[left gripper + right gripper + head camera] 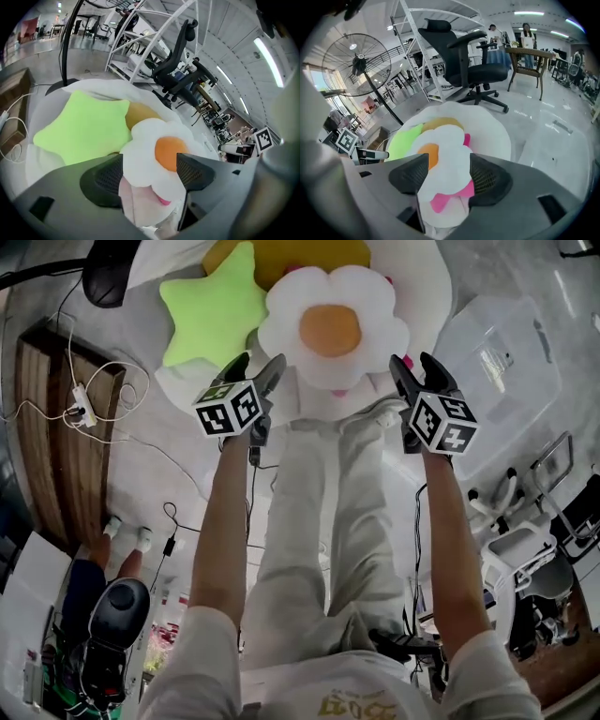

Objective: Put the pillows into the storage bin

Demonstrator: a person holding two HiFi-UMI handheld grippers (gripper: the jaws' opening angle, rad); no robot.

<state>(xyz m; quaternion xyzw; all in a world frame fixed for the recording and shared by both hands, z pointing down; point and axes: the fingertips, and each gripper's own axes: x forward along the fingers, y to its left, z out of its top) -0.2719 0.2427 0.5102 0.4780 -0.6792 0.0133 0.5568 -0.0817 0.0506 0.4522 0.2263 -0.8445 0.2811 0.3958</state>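
Both grippers hung close to the white flower pillow (pixel 333 324). The left gripper (pixel 258 364) sat by its lower left edge, fingers (pixel 110 178) spread and gripping nothing, the flower's orange centre showing between them. The right gripper (pixel 413 362) sat by its lower right edge, fingers (pixel 487 178) parted and empty too. Left of the flower pillow lay the green star pillow (pixel 214 310), behind it a yellow pillow (pixel 281 254), all piled on a big white cushion (pixel 422 287). The clear storage bin (pixel 506 362) stood to the flower pillow's right.
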